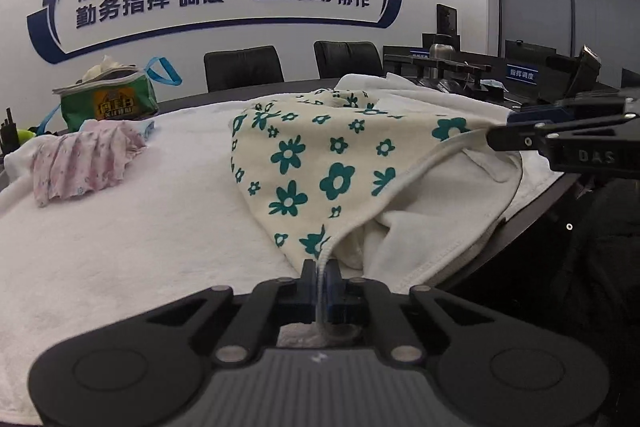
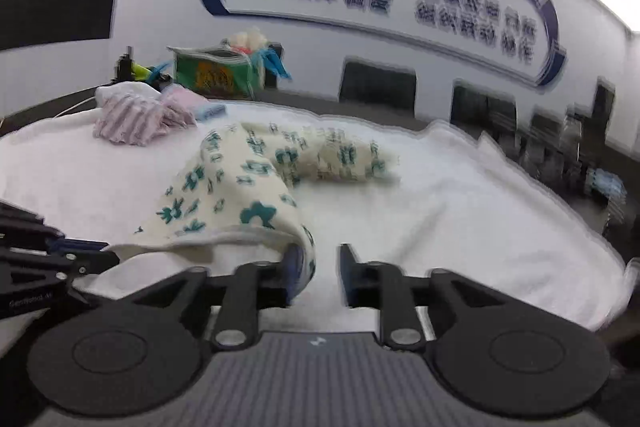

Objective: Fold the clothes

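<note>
A cream garment with teal flowers [image 1: 320, 163] lies bunched on a white towel [image 1: 140, 227] that covers the table. My left gripper [image 1: 322, 271] is shut on the garment's white-trimmed hem at its near corner. The hem runs up and right to my right gripper [image 1: 494, 137], whose tip meets the far corner. In the blurred right wrist view the right gripper [image 2: 320, 259] stands open: the floral garment [image 2: 224, 195] hangs over its left finger [image 2: 294, 267], and the right finger is bare. The left gripper [image 2: 100, 255] enters from the left edge there.
A crumpled pink garment [image 1: 84, 159] lies at the towel's far left, before a green bag [image 1: 108, 103] stuffed with cloth. Black chairs [image 1: 242, 67] stand behind the table. The dark table edge [image 1: 540, 207] runs close on the right, with desk equipment [image 1: 448, 63] beyond.
</note>
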Available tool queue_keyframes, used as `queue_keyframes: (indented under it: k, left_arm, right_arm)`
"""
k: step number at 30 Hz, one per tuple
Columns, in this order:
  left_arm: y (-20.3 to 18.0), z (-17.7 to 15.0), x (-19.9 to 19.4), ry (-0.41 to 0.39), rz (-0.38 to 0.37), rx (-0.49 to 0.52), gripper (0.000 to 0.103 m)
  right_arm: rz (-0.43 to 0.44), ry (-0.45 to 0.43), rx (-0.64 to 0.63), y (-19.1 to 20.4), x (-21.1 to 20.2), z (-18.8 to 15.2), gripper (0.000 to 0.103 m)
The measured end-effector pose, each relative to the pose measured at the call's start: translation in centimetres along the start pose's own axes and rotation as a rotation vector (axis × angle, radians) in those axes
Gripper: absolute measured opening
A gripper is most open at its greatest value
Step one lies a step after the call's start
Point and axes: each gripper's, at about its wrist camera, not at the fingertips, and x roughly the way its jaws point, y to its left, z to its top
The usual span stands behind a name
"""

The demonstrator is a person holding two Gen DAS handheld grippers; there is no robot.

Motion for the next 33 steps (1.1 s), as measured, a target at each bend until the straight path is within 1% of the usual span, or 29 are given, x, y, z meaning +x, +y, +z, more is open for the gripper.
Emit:
queue_keyframes:
  k: [1, 3, 4, 5, 6, 7, 8, 9, 11, 13, 15, 16, 17, 18, 21, 22, 25, 28, 30, 31, 33]
  left_arm:
    - [0.1, 0.0, 0.0, -0.001, -0.002, -0.004, 0.002]
    - [0.2, -0.3, -0.2, -0.008, 0.001, -0.006, 0.002]
    - [0.4, -0.2, -0.3, -0.011, 0.001, -0.008, 0.002]
    - [0.9, 0.3, -0.7, -0.027, -0.001, -0.021, 0.001]
    - [1.5, 0.9, -1.0, -0.043, -0.003, -0.036, 0.001]
    - [2.1, 1.4, -1.4, -0.059, -0.005, -0.05, 0.001]
    - [2.7, 1.9, -1.7, -0.075, -0.007, -0.065, 0.001]
    - [3.4, 2.4, -2.1, -0.091, -0.009, -0.079, 0.001]
    - [6.3, 5.3, -3.4, -0.185, 0.021, -0.112, 0.001]
    - [8.8, 9.0, -5.7, -0.299, 0.062, -0.099, 0.001]
    - [10.7, 13.5, -9.4, -0.425, 0.1, -0.054, 0.001]
    - [11.6, 16.2, -12.0, -0.497, 0.108, -0.019, 0.001]
    - [12.1, 18.2, -14.1, -0.543, 0.118, 0.012, 0.001]
    - [12.6, 20.2, -16.1, -0.587, 0.128, 0.044, 0.001]
    - [13.1, 25.7, -22.1, -0.695, 0.185, 0.148, 0.001]
    - [12.9, 26.8, -23.4, -0.713, 0.199, 0.177, 0.001]
    - [12.4, 30.0, -27.3, -0.768, 0.239, 0.263, 0.001]
    - [12.0, 31.6, -29.1, -0.792, 0.283, 0.315, 0.001]
    - [12.0, 32.7, -29.3, -0.779, 0.303, 0.331, 0.001]
    - [11.9, 33.4, -28.7, -0.776, 0.334, 0.353, 0.001]
    - [11.8, 35.1, -26.0, -0.745, 0.357, 0.374, 0.001]
  right_arm:
    - [0.017, -0.01, -0.039, 0.5, 0.0, 0.0, 0.043]
    - [0.064, 0.004, -0.111, 1.7, 0.6, -0.2, 0.043]
    - [0.058, 0.032, -0.133, 2.2, 1.4, -0.3, 0.041]
    - [0.037, 0.056, -0.152, 2.7, 2.2, -0.4, 0.032]
    - [0.029, 0.063, -0.161, 2.9, 2.9, -0.3, 0.005]
    - [0.033, 0.058, -0.143, 2.9, 3.3, 0.2, 0.004]
    - [0.042, 0.036, -0.098, 2.6, 3.6, 1.2, 0.004]
    - [0.061, -0.008, -0.061, 2.2, 3.6, 2.6, 0.004]
    - [0.101, -0.122, -0.02, 1.4, 3.0, 6.3, 0.003]
    - [0.133, -0.271, 0.0, 1.1, 1.6, 11.5, 0.003]
    - [0.187, -0.416, 0.001, 1.0, -0.9, 16.6, 0.003]
    - [0.197, -0.483, -0.001, 1.1, -2.5, 18.9, 0.003]
    - [0.196, -0.556, -0.011, 1.2, -4.4, 21.2, 0.003]
    - [0.195, -0.611, -0.015, 1.0, -6.2, 23.2, 0.003]
    - [0.208, -0.728, -0.005, 0.1, -11.1, 28.2, 0.003]
    - [0.215, -0.754, -0.004, -0.3, -12.5, 29.5, 0.003]
    - [0.25, -0.777, -0.002, -1.2, -15.6, 32.3, 0.003]
    - [0.297, -0.768, 0.0, -1.5, -16.9, 33.8, 0.003]
    - [0.317, -0.765, 0.006, -1.6, -16.8, 34.4, 0.003]
    - [0.325, -0.76, 0.014, -1.7, -16.4, 34.6, 0.003]
    - [0.345, -0.721, 0.042, -2.1, -14.2, 34.5, 0.003]
